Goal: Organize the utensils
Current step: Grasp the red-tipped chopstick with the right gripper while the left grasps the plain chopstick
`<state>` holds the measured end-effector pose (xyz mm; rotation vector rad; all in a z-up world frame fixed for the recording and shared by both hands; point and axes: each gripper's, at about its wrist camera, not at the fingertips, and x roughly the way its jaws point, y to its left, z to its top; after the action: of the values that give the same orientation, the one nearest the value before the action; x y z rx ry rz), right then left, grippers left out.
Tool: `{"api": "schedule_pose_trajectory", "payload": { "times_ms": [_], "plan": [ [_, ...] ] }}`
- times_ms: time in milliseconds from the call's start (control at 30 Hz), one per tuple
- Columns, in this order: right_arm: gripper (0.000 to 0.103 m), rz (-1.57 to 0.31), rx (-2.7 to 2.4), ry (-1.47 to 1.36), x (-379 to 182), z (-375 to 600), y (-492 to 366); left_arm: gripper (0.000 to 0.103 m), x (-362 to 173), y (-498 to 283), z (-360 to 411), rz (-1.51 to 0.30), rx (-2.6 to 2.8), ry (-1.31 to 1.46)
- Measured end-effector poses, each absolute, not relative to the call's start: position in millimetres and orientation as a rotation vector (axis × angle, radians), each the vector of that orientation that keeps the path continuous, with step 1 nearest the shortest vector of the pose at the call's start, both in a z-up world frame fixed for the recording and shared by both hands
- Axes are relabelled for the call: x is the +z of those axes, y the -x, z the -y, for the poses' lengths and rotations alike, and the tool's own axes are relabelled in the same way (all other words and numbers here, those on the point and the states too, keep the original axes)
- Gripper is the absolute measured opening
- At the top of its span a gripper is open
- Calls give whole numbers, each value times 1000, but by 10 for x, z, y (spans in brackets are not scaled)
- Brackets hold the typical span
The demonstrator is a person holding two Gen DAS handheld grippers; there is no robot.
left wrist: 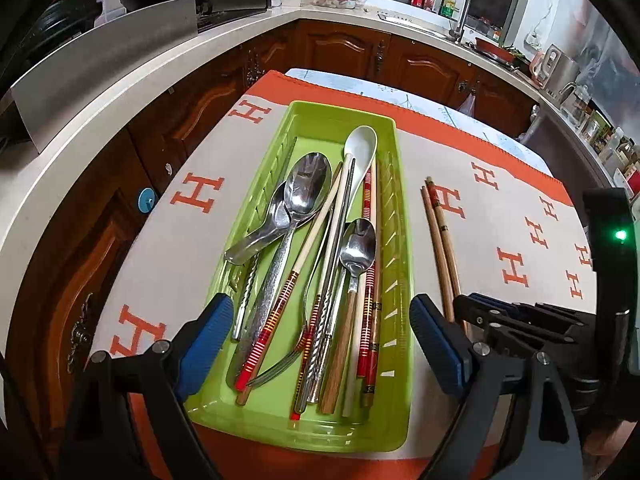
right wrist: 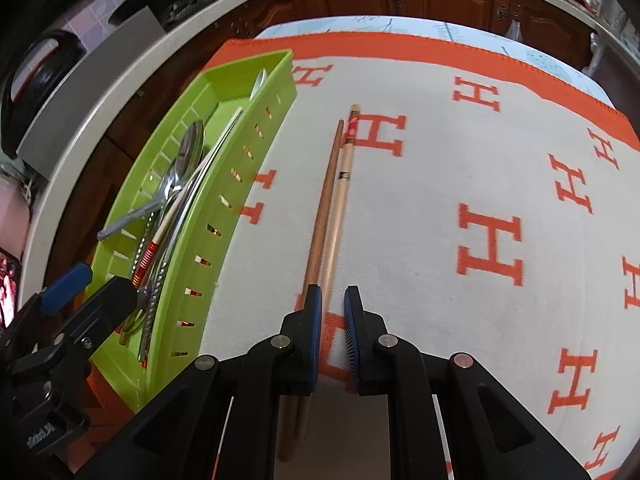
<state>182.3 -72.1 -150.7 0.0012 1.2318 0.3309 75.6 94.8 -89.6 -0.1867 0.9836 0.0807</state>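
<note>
Over a kitchen table, the right gripper (right wrist: 333, 294) pointed steeply down, its blue pads (right wrist: 314, 312) drawn narrow with a slim gap of cloth showing between them and nothing clamped. A pair of wooden chopsticks (right wrist: 332, 208) lay side by side on the cloth, running from under the left-hand pad toward 12 o'clock; the browner stick passed beneath that pad, the paler one, red-patterned at its far tip, lay just beside it.

At 9 o'clock of the pair, apart from it, stood the lime-green slotted tray (left wrist: 404, 216). The left gripper (left wrist: 320, 312) hung above the tray's near end with jaws spread wide, 1 pad at each long wall, gripping nothing. Inside lay a jumble of utensils: a white ceramic spoon (left wrist: 360, 148) toward 12 o'clock, a large steel spoon (left wrist: 308, 184) atop another at 10 o'clock, a small wooden-handled spoon (left wrist: 358, 244) at centre, a fork (left wrist: 276, 368) at 6 o'clock, and several red-banded chopsticks (left wrist: 280, 312) crossing lengthwise.

Tray and loose pair rested on a cream cloth (right wrist: 440, 160) with orange H letters and an orange border. Beyond it ran a pale countertop (left wrist: 100, 128) over dark wooden cabinets (left wrist: 340, 52), with a faucet (left wrist: 462, 8) at 1 o'clock.
</note>
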Motion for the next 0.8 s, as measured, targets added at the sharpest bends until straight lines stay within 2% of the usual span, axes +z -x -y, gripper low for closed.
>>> {"api": "schedule_pose_trajectory", "payload": {
  "times_ms": [433,633,800],
  "plan": [
    [12,-1222,273,175,-1532,421,-2172,88,-844,-787,-967,-995,57,169],
    [6,-1289,304,240,-1545,467,-2250,88,-680,-875,-901,-1044,8,121],
    [6,-1337,275,71,-1536,962,-2219,88,-489,-980,-787,-1058,-51,117]
  ]
}}
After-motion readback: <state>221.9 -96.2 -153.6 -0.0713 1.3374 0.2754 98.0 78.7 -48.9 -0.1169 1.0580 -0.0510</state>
